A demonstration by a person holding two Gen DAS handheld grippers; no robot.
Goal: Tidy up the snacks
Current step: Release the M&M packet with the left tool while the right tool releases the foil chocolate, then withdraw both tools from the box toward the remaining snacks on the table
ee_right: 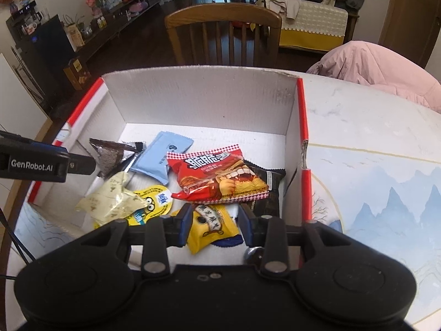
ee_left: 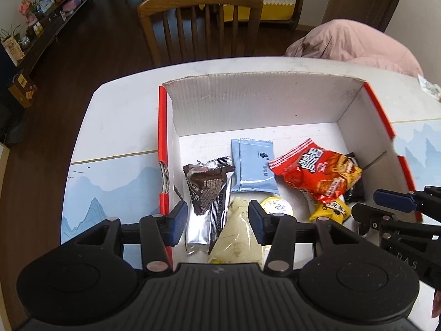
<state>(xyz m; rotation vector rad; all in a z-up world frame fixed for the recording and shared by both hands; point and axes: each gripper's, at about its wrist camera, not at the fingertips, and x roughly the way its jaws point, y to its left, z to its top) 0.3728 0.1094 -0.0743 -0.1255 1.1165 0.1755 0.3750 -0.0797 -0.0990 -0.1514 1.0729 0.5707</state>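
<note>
A white cardboard box with red edges (ee_left: pixel 248 102) (ee_right: pixel 204 102) stands on the table and holds several snack packs: a red chip bag (ee_left: pixel 319 173) (ee_right: pixel 217 176), a light blue pack (ee_left: pixel 255 169) (ee_right: pixel 162 157), a brown-and-silver pack (ee_left: pixel 205 193) (ee_right: pixel 113 155), a pale cream pack (ee_left: pixel 237 237) (ee_right: pixel 113 200), a yellow round-lidded snack (ee_left: pixel 277 205) (ee_right: pixel 154 202), a small yellow pack (ee_left: pixel 330 209) (ee_right: pixel 210 226) and a black pack (ee_right: pixel 268 190). My left gripper (ee_left: pixel 217 222) is open above the cream and brown packs. My right gripper (ee_right: pixel 215 222) is open over the small yellow pack.
The box sits on a white table (ee_right: pixel 358 127) with a blue mountain-print mat (ee_right: pixel 386 198). A wooden chair (ee_left: pixel 201 24) stands at the far side. A pink garment (ee_left: pixel 352 44) lies at the far right. The right gripper shows in the left wrist view (ee_left: pixel 397 204).
</note>
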